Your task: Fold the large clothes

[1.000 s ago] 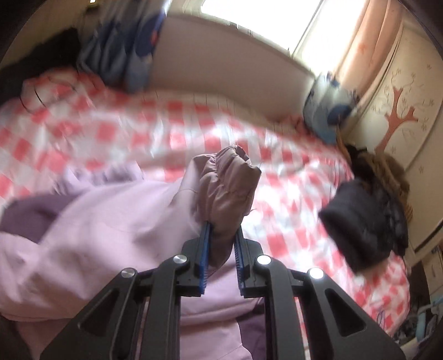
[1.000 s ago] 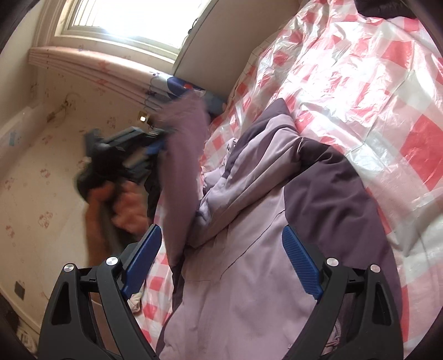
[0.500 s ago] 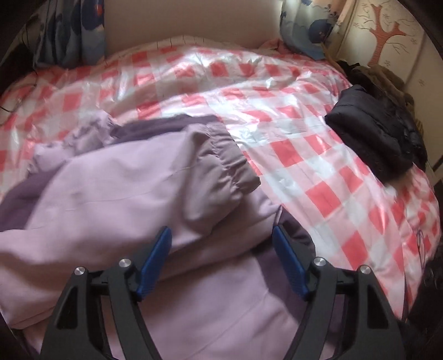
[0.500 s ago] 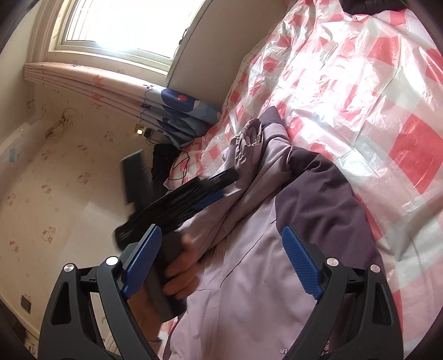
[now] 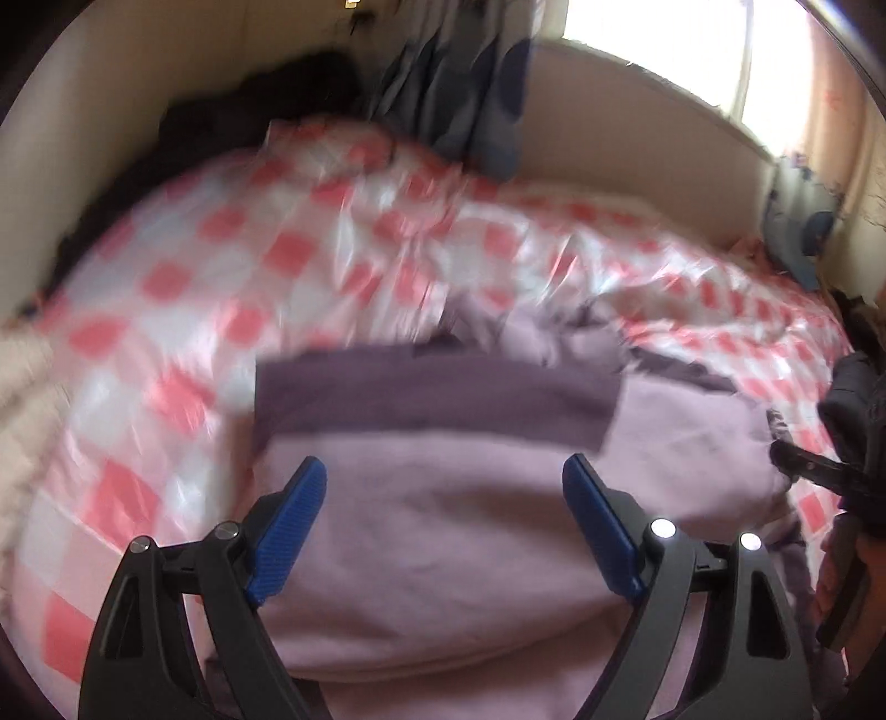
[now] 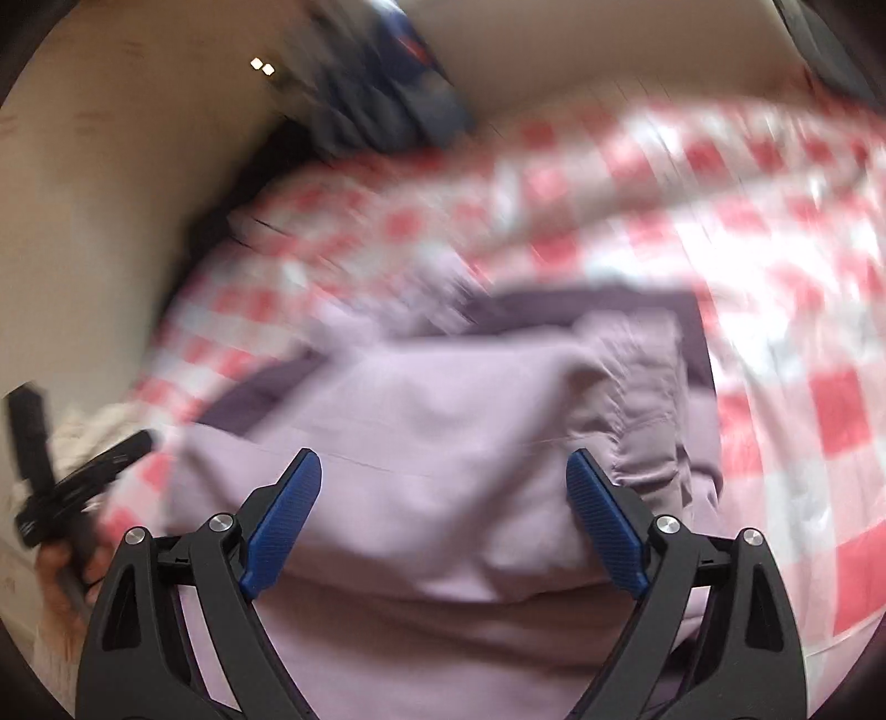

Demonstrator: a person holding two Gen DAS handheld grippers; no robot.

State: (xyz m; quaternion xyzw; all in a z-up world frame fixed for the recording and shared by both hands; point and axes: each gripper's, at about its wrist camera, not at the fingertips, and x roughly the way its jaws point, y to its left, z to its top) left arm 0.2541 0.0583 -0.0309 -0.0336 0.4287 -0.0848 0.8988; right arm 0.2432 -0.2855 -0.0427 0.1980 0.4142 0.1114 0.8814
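right gripper (image 6: 443,487) jaws wide apart above lilac jacket (image 6: 443,421), nothing gripped. jacket lies on red-checked cover (image 6: 775,277). left gripper (image 6: 66,476) at left edge, blurred.

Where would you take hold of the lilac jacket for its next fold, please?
Probably the lilac jacket at its near hem, from the near side: it lies flat, with the gathered cuff folded across. Both grippers are open.

Bright daylight comes in from the window (image 5: 653,50), which is washed out white. The shiny checked bed cover (image 5: 310,255) has white glare spots. Both pictures are blurry, and the right wrist view is smeared the most. The edges bend round and go dark. The curtain (image 6: 382,105) looks fuzzy.
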